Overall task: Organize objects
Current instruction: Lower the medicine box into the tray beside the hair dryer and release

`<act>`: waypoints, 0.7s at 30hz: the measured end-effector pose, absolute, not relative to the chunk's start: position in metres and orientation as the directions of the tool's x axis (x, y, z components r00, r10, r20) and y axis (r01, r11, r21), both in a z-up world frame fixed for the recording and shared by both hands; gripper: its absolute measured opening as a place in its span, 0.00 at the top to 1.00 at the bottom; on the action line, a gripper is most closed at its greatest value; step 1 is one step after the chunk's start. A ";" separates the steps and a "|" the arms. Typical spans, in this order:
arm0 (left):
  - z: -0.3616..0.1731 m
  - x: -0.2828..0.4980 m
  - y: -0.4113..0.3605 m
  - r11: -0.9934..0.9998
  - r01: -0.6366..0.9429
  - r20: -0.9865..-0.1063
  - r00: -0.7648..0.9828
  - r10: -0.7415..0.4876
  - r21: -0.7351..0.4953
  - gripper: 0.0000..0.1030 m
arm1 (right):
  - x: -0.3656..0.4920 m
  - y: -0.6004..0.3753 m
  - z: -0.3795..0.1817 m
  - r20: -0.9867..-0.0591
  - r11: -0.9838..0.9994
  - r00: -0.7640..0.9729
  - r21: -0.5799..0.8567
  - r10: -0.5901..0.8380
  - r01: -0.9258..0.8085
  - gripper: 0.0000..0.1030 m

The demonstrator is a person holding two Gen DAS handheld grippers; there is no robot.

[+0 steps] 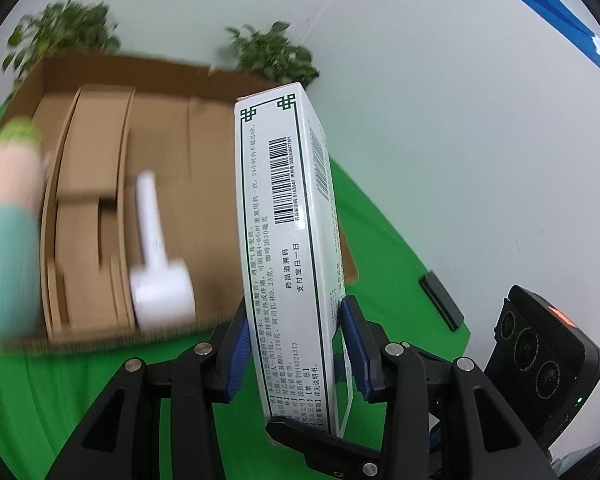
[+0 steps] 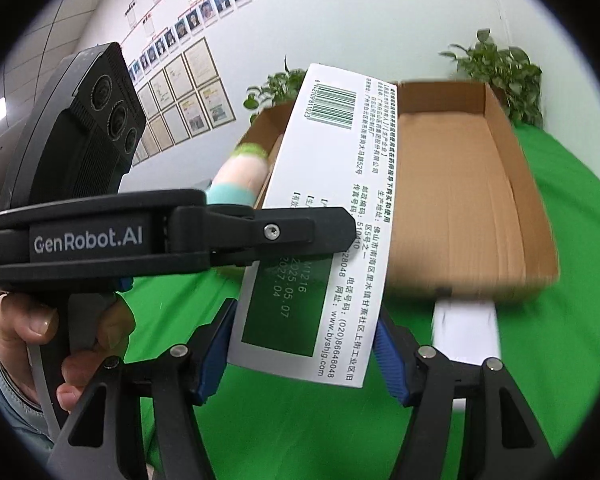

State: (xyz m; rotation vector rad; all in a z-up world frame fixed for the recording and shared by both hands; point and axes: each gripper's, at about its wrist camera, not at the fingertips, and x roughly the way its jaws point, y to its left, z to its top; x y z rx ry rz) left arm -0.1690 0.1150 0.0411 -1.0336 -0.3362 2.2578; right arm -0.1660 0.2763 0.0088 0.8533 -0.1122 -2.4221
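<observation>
Above the green cloth (image 1: 380,240): you've got the medicine box (image 1: 284,208) off the surface, standing on end, just short of the carton's near edge.
Left gripper (image 1: 296,308): its blue pads are pressed on the two broad faces of the box, low down. That reads as a firm clamp.
Right gripper (image 2: 306,308): closed around the same box from the other side, pads against its edges. Two tools on one box, so this looks like a handover.
Step in hand: pick which tool carries. Ease one off fully before the other moves, or you'll twist the thin card between them.
Carton (image 1: 204,152): open-topped, at 10 o'clock from the box in the left view, with folded cardboard inserts along its left side.
White tool (image 1: 160,272): blurred, handle and round head, lying in the carton at 9 o'clock from the box. Give it room.
Landing spot: the bare floor between that tool and the carton's right wall looks best. Lower the box straight down.
Soft toy (image 1: 8,220): pink, green and teal, blurred, at the carton's left edge. It's well clear of your path.
Box looks: white card, slim and tall, dark green knot-pattern border, black barcode on one face, green barcode and solid green panel with a printed date on another.
Handling: probably light and easy to dent, so squeeze gently.
</observation>
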 end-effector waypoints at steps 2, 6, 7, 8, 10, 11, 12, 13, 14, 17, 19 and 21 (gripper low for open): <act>0.052 -0.190 0.117 -0.770 -0.444 -0.584 -0.503 0.637 -0.458 0.62 | -0.185 0.279 0.018 -0.543 -0.840 -0.650 0.238 -0.531 0.487 0.39; 0.060 -0.224 0.127 -0.786 -0.442 -0.599 -0.510 0.617 -0.433 0.62 | -0.216 0.286 0.019 -0.549 -0.834 -0.635 0.263 -0.543 0.486 0.39; 0.058 -0.231 0.129 -0.790 -0.437 -0.604 -0.511 0.612 -0.430 0.62 | -0.227 0.288 0.016 -0.558 -0.832 -0.626 0.267 -0.545 0.486 0.39; 0.056 -0.240 0.131 -0.793 -0.432 -0.610 -0.508 0.608 -0.430 0.62 | -0.236 0.289 0.015 -0.565 -0.832 -0.620 0.269 -0.544 0.485 0.39; 0.049 -0.258 0.134 -0.799 -0.414 -0.629 -0.495 0.599 -0.436 0.62 | -0.251 0.292 0.009 -0.587 -0.829 -0.596 0.289 -0.548 0.479 0.39; 0.044 -0.267 0.135 -0.800 -0.404 -0.636 -0.488 0.598 -0.442 0.62 | -0.257 0.293 0.007 -0.595 -0.828 -0.586 0.296 -0.550 0.477 0.39; 0.039 -0.276 0.136 -0.802 -0.394 -0.643 -0.480 0.596 -0.450 0.62 | -0.266 0.294 0.003 -0.606 -0.825 -0.571 0.307 -0.554 0.474 0.39; 0.031 -0.290 0.140 -0.804 -0.380 -0.653 -0.470 0.593 -0.457 0.62 | -0.274 0.296 -0.002 -0.617 -0.821 -0.554 0.322 -0.559 0.471 0.39; 0.027 -0.295 0.141 -0.807 -0.370 -0.661 -0.464 0.589 -0.460 0.62 | -0.279 0.296 -0.006 -0.626 -0.817 -0.538 0.332 -0.564 0.470 0.39; 0.010 -0.306 0.145 -0.814 -0.341 -0.688 -0.437 0.580 -0.470 0.62 | -0.283 0.298 -0.022 -0.655 -0.812 -0.497 0.352 -0.568 0.465 0.39; -0.002 -0.311 0.147 -0.819 -0.321 -0.705 -0.416 0.574 -0.477 0.62 | -0.287 0.299 -0.035 -0.676 -0.810 -0.467 0.367 -0.570 0.457 0.39; -0.015 -0.314 0.148 -0.821 -0.297 -0.720 -0.395 0.570 -0.487 0.61 | -0.288 0.299 -0.045 -0.693 -0.812 -0.447 0.372 -0.565 0.450 0.39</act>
